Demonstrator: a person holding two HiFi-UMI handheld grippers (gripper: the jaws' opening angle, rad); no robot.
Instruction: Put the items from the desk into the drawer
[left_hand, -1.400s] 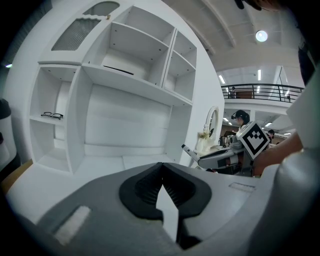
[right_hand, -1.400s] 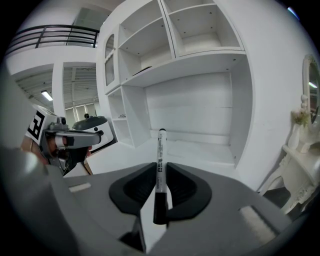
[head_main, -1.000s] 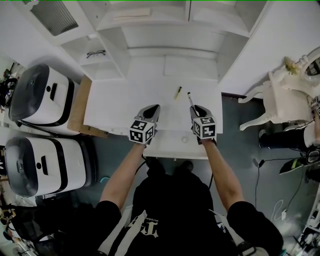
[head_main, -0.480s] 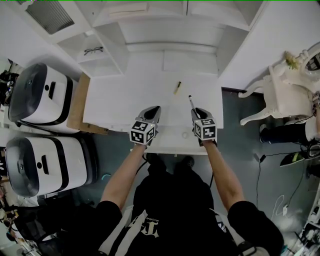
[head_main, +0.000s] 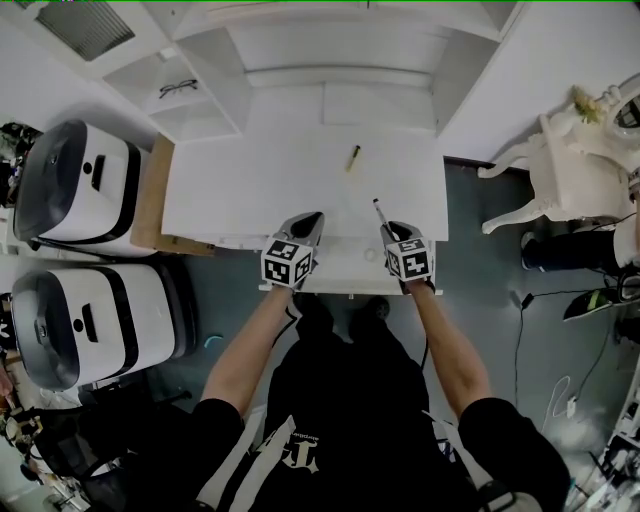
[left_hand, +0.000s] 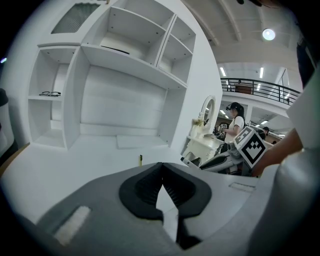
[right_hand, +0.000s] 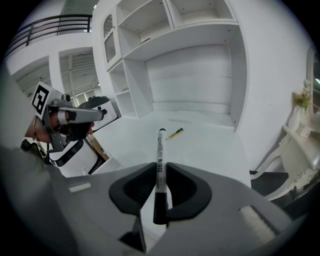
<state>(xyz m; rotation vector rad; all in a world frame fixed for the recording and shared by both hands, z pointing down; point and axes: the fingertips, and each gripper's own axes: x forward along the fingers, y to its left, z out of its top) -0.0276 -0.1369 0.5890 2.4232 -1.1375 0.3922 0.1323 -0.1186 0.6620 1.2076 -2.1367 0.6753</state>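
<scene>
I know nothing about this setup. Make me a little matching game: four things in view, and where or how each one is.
1 marker
2 yellow pen
3 glasses
4 left hand-held gripper

A on a side shelf
B shut and empty
C lying on the desk
D clamped in the right hand-held gripper

Pairs: 1-D, 2-C, 3-A, 4-B

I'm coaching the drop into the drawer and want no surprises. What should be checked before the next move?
1. Marker clamped in right gripper: ok.
2. Left gripper empty, jaws together: ok.
3. Drawer open enough for the marker: cannot tell.
4. Desk cleared: not ok, yellow pen lies on it.
5. Grippers apart from each other: ok.
</scene>
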